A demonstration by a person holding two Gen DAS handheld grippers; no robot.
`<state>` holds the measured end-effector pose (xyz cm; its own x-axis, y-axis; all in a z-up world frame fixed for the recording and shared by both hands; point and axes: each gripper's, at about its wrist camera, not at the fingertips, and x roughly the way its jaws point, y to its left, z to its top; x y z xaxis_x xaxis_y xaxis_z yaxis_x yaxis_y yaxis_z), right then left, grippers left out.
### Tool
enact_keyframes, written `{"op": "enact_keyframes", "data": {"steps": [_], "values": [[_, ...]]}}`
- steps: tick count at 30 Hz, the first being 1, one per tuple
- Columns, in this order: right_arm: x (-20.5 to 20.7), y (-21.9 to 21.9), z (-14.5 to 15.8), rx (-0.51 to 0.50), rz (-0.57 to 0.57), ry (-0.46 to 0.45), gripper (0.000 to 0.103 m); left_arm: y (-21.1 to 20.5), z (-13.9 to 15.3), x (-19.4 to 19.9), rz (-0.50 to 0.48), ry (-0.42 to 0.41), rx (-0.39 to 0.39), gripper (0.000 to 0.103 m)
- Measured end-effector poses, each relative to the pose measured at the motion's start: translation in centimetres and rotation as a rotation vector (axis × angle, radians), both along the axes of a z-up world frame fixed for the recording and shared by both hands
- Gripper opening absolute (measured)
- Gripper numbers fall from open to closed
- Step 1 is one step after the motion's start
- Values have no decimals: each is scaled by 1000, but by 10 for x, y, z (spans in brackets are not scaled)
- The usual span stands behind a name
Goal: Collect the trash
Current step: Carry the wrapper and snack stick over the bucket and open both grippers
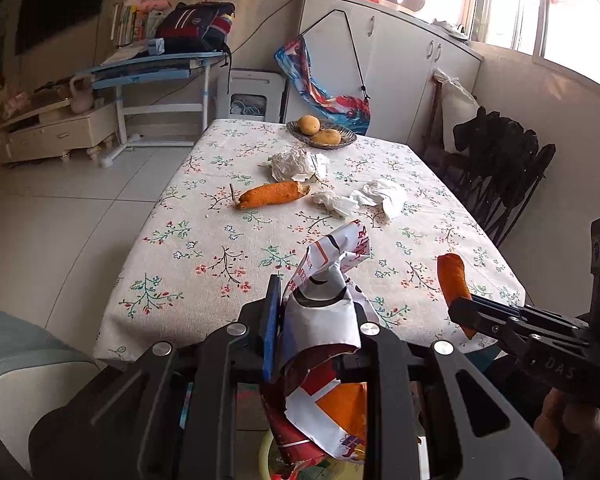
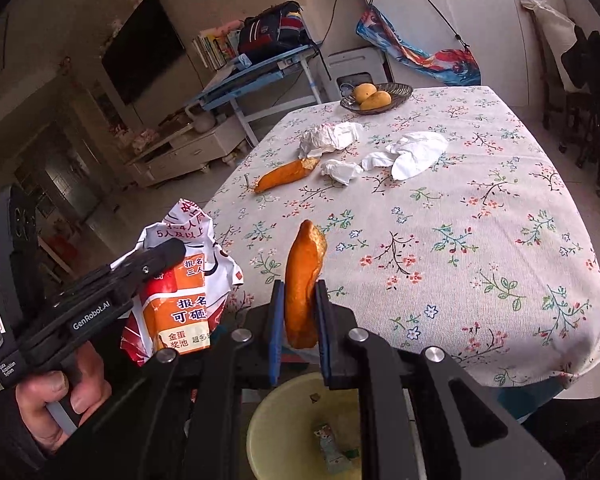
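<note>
My left gripper (image 1: 314,312) is shut on a crumpled red, white and orange paper wrapper (image 1: 324,320), held off the table's near edge; the same wrapper (image 2: 184,280) and left gripper (image 2: 172,250) show at the lower left of the right wrist view. My right gripper (image 2: 300,312) is shut on an orange corn cob piece (image 2: 304,280), standing upright between the blue pads; the left wrist view shows that cob (image 1: 454,280) at the right. Below both sits a yellow-green bin (image 2: 276,424) with a small packet inside. A second orange cob (image 1: 274,194) and crumpled white tissues (image 1: 380,196) lie on the floral tablecloth (image 1: 220,248).
A crumpled white bag (image 1: 296,164) lies beyond the cob, and a wicker dish with two yellow fruits (image 1: 322,132) stands at the table's far end. A dark chair (image 1: 500,172) stands on the right, white cabinets (image 1: 380,60) and a blue desk (image 1: 160,68) behind.
</note>
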<state>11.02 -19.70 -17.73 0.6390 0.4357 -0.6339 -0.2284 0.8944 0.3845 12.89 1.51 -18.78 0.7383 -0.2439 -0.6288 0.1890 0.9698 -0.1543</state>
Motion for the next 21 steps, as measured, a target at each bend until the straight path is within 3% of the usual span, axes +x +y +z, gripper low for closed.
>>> {"op": "enact_keyframes", "data": {"steps": [10, 21], "values": [[-30, 0, 7, 5, 10, -32, 16, 3, -1, -34, -1, -2, -41, 20], [-63, 8, -10, -23, 45, 37, 16, 3, -11, -73, -10, 10, -26, 20]]}}
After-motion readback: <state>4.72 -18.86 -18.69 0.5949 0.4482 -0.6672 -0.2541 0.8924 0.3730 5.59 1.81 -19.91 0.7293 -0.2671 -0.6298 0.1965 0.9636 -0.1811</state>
